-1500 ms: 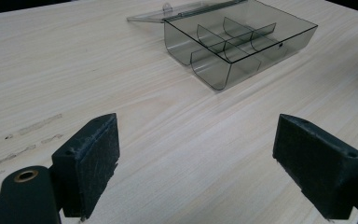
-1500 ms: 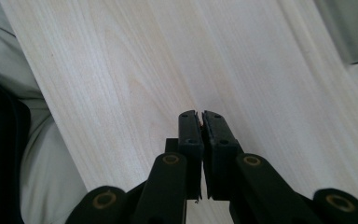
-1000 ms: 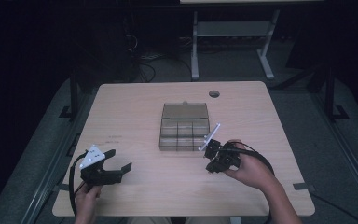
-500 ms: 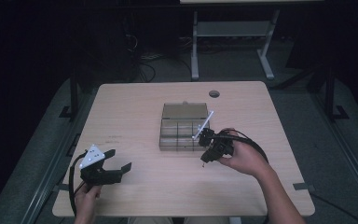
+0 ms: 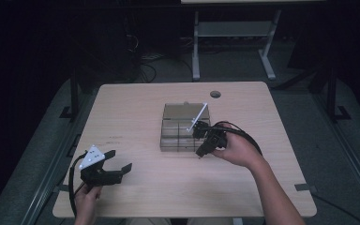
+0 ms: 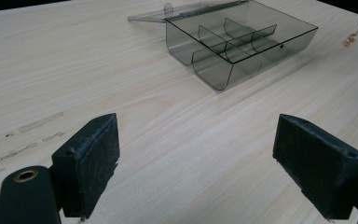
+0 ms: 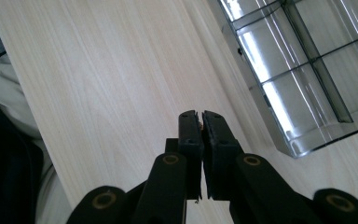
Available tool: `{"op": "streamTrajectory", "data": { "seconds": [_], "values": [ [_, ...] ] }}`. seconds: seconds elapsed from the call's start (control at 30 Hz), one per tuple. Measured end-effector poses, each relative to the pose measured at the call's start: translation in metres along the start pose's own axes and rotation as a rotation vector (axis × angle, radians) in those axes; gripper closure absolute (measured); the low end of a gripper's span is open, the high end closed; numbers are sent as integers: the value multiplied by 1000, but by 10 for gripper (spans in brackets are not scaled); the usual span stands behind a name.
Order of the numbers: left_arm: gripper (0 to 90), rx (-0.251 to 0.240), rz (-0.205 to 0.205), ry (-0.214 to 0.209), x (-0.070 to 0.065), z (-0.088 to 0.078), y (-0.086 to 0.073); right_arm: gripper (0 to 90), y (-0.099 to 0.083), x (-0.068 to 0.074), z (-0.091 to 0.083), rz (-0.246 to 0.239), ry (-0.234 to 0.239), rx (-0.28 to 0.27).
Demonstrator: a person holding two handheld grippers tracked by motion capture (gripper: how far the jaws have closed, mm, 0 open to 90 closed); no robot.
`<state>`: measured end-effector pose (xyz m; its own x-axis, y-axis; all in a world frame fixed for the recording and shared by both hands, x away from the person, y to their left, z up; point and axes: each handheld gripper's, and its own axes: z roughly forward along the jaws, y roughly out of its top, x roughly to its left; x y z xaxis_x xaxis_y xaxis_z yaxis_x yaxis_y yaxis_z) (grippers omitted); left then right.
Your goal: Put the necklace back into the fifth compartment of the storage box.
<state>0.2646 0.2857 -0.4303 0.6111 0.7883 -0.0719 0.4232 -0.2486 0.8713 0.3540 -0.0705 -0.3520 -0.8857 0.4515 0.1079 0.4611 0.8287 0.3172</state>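
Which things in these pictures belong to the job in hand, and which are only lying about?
Job in hand:
- clear compartment box, lid open
- right gripper, jaws shut on a small thin item, too small to tell, beside the box

Lying about:
- left gripper, jaws wide open, idle above the table
- metal stand behind the table

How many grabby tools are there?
2. The left tool is open near the table's front-left corner; the right tool, beside the clear box, is shut on a small golden thing.
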Motion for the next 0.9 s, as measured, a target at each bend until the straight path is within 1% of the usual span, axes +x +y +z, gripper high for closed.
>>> {"op": "streamTrajectory", "data": {
  "seconds": [0.27, 0.6, 0.9],
  "values": [
    [143, 0, 0, 1, 1, 0, 0, 863, 11, -6, 2, 0, -1, 6],
    [143, 2, -2, 0, 1, 1, 0, 861, 25, -9, -1, -8, -19, 11],
    [143, 5, -6, -2, 2, 2, 0, 861, 34, -13, -4, -12, -25, -3]
  ]
}}
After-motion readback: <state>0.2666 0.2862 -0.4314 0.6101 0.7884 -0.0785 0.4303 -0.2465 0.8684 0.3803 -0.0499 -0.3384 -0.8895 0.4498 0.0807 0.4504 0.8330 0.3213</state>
